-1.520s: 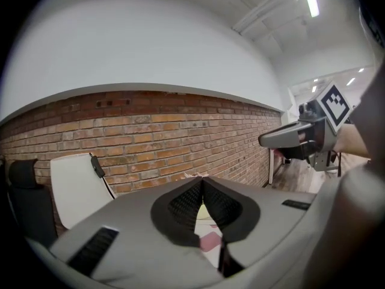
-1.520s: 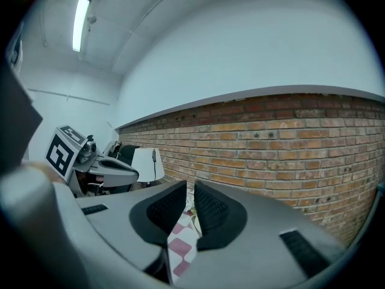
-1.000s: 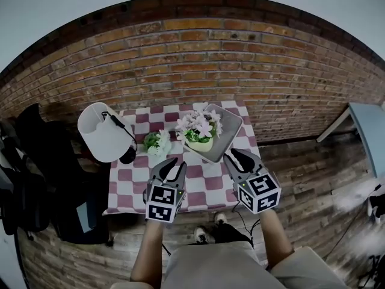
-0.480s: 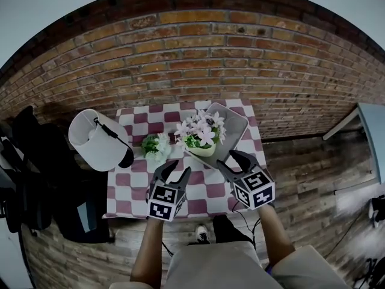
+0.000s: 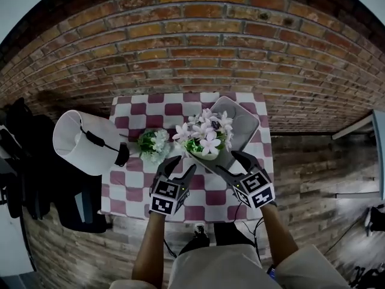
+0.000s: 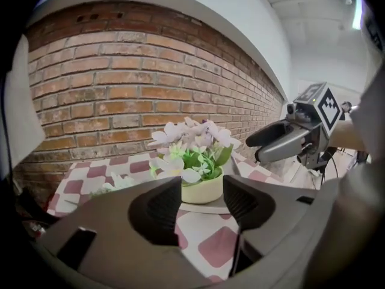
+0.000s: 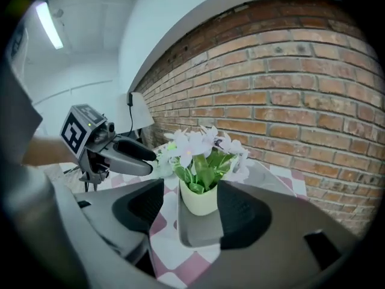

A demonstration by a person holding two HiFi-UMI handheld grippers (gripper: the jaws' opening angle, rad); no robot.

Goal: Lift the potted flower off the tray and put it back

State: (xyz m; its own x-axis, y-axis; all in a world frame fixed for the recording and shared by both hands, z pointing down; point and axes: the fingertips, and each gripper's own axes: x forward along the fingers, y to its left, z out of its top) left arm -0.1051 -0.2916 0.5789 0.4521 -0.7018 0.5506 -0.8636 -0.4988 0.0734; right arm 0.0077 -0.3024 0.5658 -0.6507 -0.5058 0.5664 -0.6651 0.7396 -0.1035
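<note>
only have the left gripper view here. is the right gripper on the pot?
Observer: No. The right gripper view shows the right gripper with its jaws opening and nothing gripped; the potted flower stands ahead of its tips.
Operator: where on the tray does the pot sit?
Observer: Head view: at the near end of the grey tray, which lies slanted on the far right part of the table.
Operator: anything off to my left?
Observer: A white lamp at the table's left edge.

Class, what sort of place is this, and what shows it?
Probably an indoor corner staged like a café or home: red brick wall, small table under a red-and-white checked cloth, wooden plank floor.
</note>
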